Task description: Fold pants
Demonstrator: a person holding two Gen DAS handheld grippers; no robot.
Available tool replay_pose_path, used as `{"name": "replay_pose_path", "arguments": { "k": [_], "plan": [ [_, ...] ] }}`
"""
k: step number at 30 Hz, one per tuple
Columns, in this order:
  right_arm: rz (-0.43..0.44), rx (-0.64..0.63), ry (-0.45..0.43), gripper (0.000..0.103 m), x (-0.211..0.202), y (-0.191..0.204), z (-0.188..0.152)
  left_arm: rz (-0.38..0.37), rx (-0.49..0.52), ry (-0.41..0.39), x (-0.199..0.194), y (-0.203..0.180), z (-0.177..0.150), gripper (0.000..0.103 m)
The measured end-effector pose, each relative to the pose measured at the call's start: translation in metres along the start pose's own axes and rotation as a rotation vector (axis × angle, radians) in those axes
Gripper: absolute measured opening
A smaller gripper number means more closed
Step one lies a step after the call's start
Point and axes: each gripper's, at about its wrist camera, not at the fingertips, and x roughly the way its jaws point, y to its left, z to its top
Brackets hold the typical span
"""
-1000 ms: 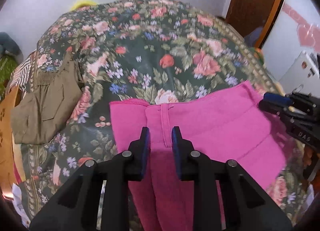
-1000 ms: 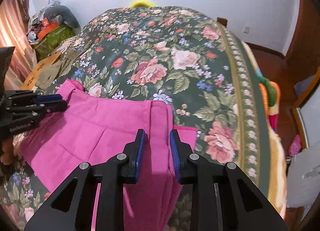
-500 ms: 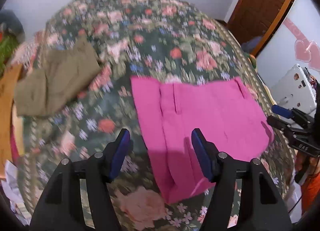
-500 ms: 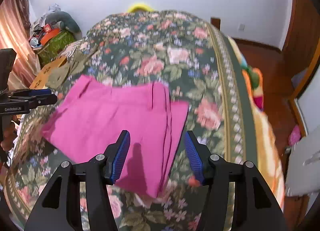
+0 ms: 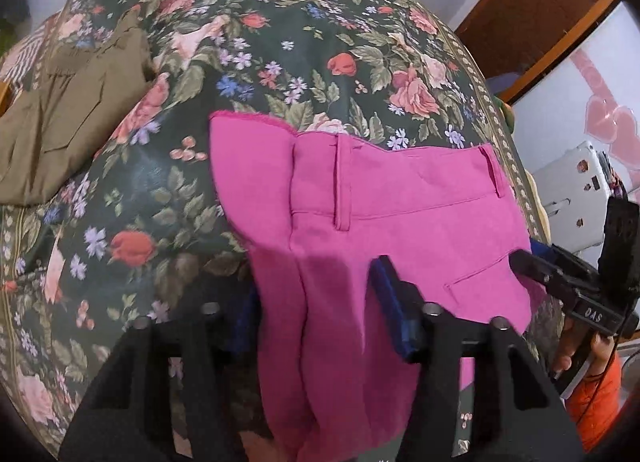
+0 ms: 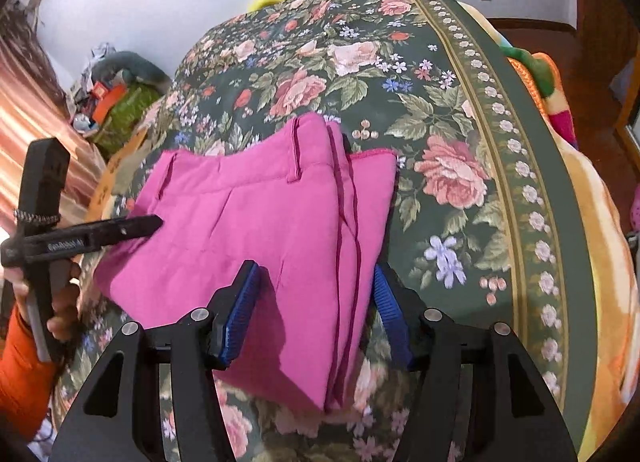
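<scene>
Folded pink pants [image 6: 256, 238] flat near bed [image 6: 460, 109] edge; left tongs [image 5: 316, 302] and right tongs [image 6: 316, 302] released, straddling soft cloth.

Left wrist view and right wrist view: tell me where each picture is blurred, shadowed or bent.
Left wrist view: the lens bows the floral bedspread into a dome, corners go black, the near edge of the pink pants and the left hand-held gripper smear, with a shadow on the cloth. Right wrist view: sharper, same bowing, the right hand-held gripper casts a small shadow.
</scene>
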Motion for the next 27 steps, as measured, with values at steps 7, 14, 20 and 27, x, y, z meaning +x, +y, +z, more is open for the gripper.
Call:
{"name": "replay_pose_path", "arguments": {
  "k": [7,14,20,27],
  "plan": [
    [0.008,-0.013,-0.026,0.021,0.005,0.006,0.008,-0.008,-0.001,-0.023,-0.001,0.0,0.001,0.026],
    [-0.025,-0.075,-0.093,0.009,-0.015,0.028,0.015,0.079,0.077,-0.103,-0.024,-0.023,-0.004,0.018],
    [-0.035,-0.133,-0.15,0.009,-0.037,0.055,0.031,0.109,0.119,-0.224,-0.073,-0.025,-0.003,0.018],
    [-0.018,-0.221,-0.229,0.009,-0.052,0.112,0.063,0.155,0.107,-0.37,-0.14,0.005,0.01,0.018]
  ]
}}
